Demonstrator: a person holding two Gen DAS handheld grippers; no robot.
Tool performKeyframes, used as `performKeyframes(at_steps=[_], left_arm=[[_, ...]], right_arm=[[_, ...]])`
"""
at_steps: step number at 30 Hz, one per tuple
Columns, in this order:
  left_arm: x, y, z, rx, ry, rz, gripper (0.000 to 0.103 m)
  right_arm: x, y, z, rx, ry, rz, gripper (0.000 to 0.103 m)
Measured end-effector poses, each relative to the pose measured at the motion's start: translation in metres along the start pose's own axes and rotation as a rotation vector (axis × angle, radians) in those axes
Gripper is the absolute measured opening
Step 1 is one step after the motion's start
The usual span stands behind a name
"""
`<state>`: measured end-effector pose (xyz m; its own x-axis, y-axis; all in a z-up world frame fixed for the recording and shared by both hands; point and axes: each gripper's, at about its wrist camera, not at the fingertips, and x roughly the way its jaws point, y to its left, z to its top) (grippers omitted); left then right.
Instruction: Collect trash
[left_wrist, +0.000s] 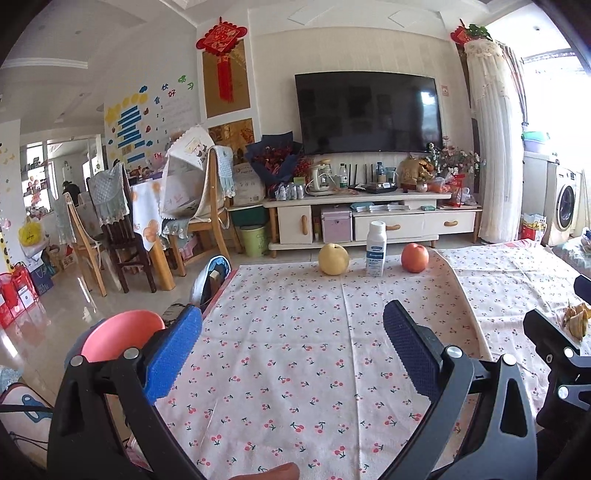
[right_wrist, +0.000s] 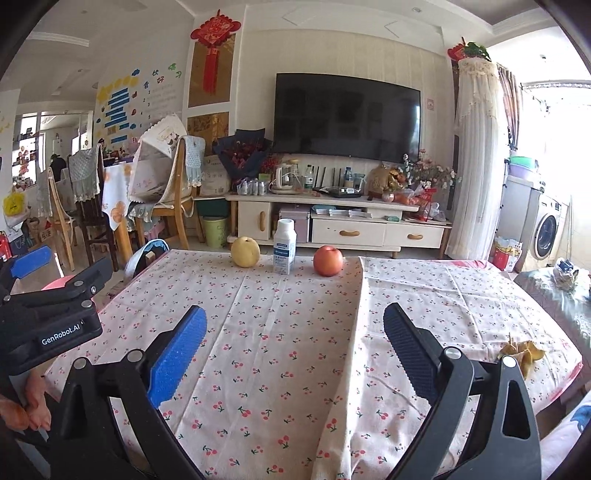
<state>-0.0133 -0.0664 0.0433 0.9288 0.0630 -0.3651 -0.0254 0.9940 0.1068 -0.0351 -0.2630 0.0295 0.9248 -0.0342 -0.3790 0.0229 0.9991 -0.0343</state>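
A pile of yellow-brown fruit peel (right_wrist: 522, 355) lies on the cherry-print tablecloth (right_wrist: 288, 332) near the table's right edge; it also shows in the left wrist view (left_wrist: 576, 319). My right gripper (right_wrist: 293, 341) is open and empty above the cloth, the peel to its right. My left gripper (left_wrist: 291, 341) is open and empty over the table's left part. A pink round bin (left_wrist: 122, 334) stands on the floor by the table's left side, partly hidden behind the left finger.
At the table's far edge stand a yellow pear (right_wrist: 245, 252), a white milk bottle (right_wrist: 284, 246) and a red apple (right_wrist: 328, 261). Beyond are a TV cabinet (right_wrist: 332, 218), chairs (right_wrist: 173, 192) and a green bin (right_wrist: 215, 230). A washing machine (right_wrist: 546, 232) stands far right.
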Motion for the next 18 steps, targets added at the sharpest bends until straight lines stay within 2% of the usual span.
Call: performKeyframes(at_steps=[12,18], left_arm=[[-0.046,-0.015,0.012,0.013,-0.084,-0.032,0.099],[-0.054,-0.012,0.012,0.006,-0.092,-0.035,0.099]], right_arm=[[-0.050,-0.017,0.003,0.008,-0.077,-0.060,0.096],[-0.065,-0.016,0.008,0.000,-0.117,-0.071,0.096]])
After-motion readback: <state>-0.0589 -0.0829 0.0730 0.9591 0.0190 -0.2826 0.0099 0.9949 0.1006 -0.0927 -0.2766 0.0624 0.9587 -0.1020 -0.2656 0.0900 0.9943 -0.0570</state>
